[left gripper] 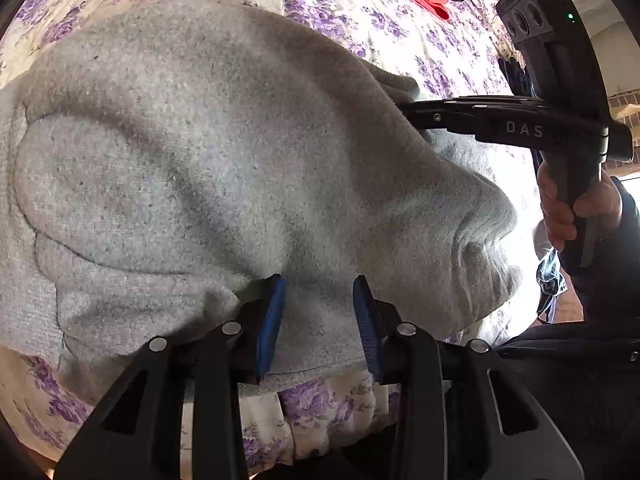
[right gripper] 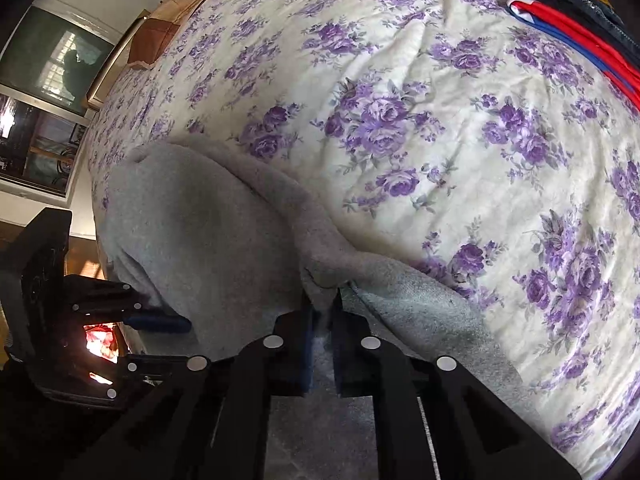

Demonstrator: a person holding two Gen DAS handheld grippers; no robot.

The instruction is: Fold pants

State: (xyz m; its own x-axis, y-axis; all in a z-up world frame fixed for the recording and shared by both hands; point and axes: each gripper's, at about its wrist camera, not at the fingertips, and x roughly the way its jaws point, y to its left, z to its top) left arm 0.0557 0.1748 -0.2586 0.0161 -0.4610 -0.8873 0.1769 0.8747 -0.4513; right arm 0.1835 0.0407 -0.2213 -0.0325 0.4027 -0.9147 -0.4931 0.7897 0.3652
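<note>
Pinching grey pants [right gripper: 208,240] near bed edge, right gripper [right gripper: 322,308] clamped on fabric, left gripper [left gripper: 320,300] apart straddling cloth; lift evenly.

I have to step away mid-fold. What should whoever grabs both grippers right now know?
Left gripper: jaws open, straddling the near edge of the grey pants, not yet pinching.
Right gripper: jaws shut on a bunched fold of the pants.
Pants lie on the floral bedsheet, rumpled and partly doubled over.
Left: close the left gripper, then finish and flatten the fold.
</note>
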